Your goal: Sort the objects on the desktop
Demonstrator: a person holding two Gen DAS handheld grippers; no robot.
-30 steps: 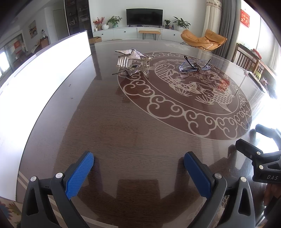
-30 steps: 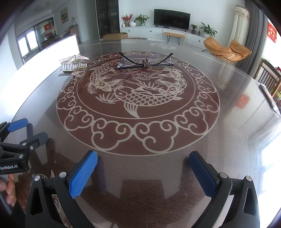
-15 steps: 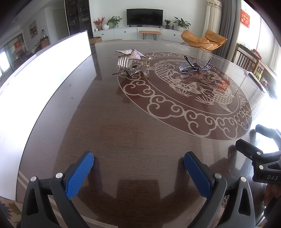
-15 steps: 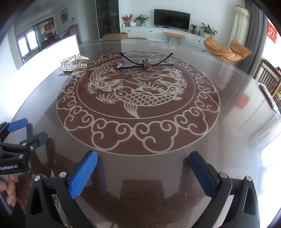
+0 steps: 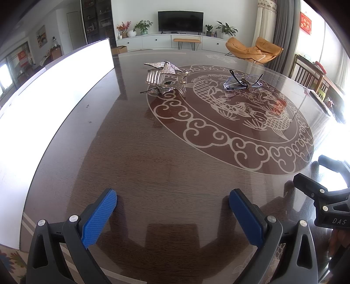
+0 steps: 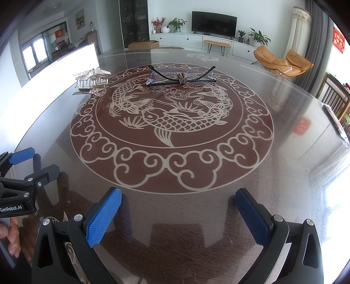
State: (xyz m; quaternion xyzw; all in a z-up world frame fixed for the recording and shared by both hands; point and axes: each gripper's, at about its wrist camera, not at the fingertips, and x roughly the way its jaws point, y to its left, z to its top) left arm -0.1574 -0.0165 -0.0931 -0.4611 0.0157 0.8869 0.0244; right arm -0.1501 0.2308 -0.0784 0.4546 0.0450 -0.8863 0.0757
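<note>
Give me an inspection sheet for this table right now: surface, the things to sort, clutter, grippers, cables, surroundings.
Surface: glossy dark wood table with a round fish-and-cloud inlay; strong reflections.
Job's things: sparkly hair claw clip at the inlay's far left edge; glasses, arms unfolded, on the inlay's far side, with a small brown band at their middle. Clip and glasses lie apart.
Clutter: dark flat item at the table's right edge, too distorted to identify.
Grippers: left gripper open, empty, over the near edge; right gripper open, empty, beside it.
Cables: nothing seen.
Surroundings: living room; television, orange chair, white panel along the table's left.
</note>
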